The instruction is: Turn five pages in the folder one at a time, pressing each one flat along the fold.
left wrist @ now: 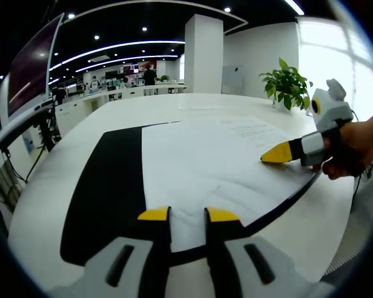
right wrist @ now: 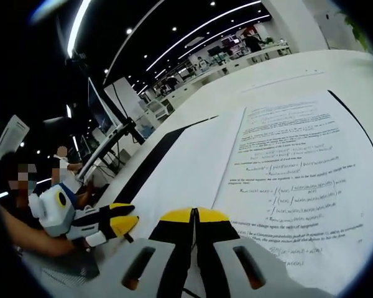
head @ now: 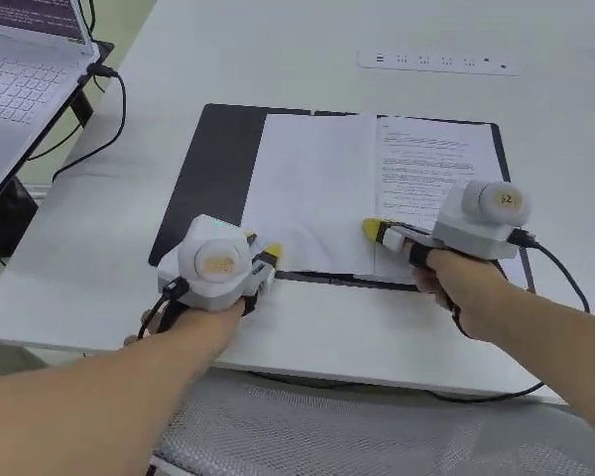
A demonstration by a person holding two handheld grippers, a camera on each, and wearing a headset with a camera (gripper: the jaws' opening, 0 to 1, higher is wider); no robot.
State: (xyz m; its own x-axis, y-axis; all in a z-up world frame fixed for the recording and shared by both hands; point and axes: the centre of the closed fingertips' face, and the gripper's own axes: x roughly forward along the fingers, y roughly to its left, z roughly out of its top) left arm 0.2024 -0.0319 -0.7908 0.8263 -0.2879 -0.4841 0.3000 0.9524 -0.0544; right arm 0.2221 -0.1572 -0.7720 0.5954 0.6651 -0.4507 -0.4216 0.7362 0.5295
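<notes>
A black folder point(head: 203, 178) lies open on the white table. A blank white page point(head: 312, 188) lies on its left half and a printed page point(head: 431, 164) on its right. My right gripper point(head: 374, 230) is shut with nothing in it. Its yellow tips point(right wrist: 196, 216) sit low on the fold between the two pages. My left gripper point(head: 268, 256) is at the blank page's near left corner. Its jaws point(left wrist: 188, 215) stand a narrow gap apart, with the page's near edge showing between them. The blank page point(left wrist: 205, 161) lies flat.
A laptop point(head: 20, 69) on a stand sits at the back left, with a black cable point(head: 114, 109) running toward the folder. A white power strip point(head: 436, 61) lies behind the folder. The table's near edge point(head: 307, 369) is just under my hands.
</notes>
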